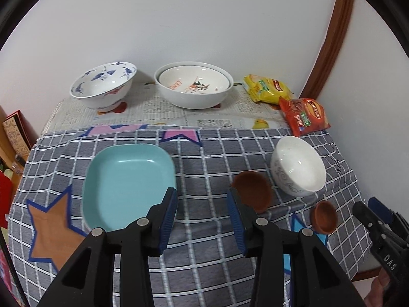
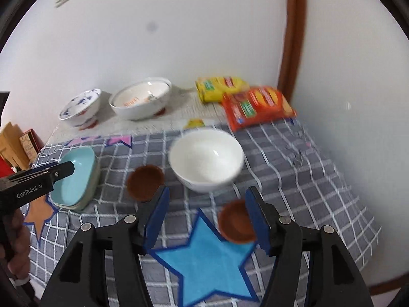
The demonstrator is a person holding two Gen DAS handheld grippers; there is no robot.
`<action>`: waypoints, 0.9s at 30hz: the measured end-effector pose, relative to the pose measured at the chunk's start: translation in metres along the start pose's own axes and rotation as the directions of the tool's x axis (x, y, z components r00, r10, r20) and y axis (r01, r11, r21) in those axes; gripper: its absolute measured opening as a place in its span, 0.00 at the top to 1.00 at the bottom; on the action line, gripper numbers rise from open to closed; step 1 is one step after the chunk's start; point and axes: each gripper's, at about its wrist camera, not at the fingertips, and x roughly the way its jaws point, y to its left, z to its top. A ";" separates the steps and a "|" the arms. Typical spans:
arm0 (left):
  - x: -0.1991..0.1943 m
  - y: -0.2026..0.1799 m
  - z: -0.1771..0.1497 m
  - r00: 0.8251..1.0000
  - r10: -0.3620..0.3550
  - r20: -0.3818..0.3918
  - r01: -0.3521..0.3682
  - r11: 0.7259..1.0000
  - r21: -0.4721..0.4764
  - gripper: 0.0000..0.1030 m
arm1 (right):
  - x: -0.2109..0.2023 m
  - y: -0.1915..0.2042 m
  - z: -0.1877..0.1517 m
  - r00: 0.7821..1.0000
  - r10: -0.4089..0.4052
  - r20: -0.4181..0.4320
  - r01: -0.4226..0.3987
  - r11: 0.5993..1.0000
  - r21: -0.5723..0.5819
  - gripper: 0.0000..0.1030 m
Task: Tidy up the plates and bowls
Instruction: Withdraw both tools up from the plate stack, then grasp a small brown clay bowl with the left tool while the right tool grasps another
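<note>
A teal square plate [image 1: 127, 181] [image 2: 76, 179] lies on the checked cloth, on top of another plate. My left gripper [image 1: 202, 199] hovers open just right of it, with nothing between its fingers. To the right are a brown bowl [image 1: 251, 192] [image 2: 145, 181], a white bowl [image 1: 297, 166] [image 2: 205, 158] and a smaller brown bowl [image 1: 324, 216] [image 2: 236, 221]. My right gripper [image 2: 208, 197] stands open above the cloth, its right finger overlapping the smaller brown bowl in the picture. At the back stand a blue-patterned bowl [image 1: 102, 84] and two nested white bowls [image 1: 194, 87].
A yellow snack pack [image 1: 267, 88] and a red one [image 1: 304, 116] lie at the back right by the wall corner. Newspaper [image 1: 153, 110] covers the table's far strip. Boxes [image 1: 15, 133] stand off the table's left edge. A hand [image 2: 18, 250] holds the left gripper.
</note>
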 end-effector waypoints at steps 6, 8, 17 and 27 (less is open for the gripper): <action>0.008 -0.023 -0.003 1.000 0.009 -0.023 -0.008 0.999 0.050 0.63 | -0.001 -0.042 -0.009 1.000 -0.030 -0.007 0.030 0.997 0.073 0.41; 0.012 -0.030 -0.003 0.999 0.011 -0.042 -0.008 0.998 0.058 0.63 | -0.004 -0.052 -0.012 0.999 -0.048 -0.002 0.048 0.996 0.074 0.41; 0.031 -0.054 -0.002 0.997 0.023 -0.079 -0.024 1.000 -0.009 0.63 | 0.009 -0.089 -0.024 1.000 -0.013 -0.026 0.014 0.999 0.042 0.41; 0.060 -0.055 -0.011 0.985 0.126 -0.117 -0.138 0.985 -0.104 0.51 | 0.066 -0.101 -0.037 0.982 0.128 -0.137 -0.127 0.992 0.021 0.41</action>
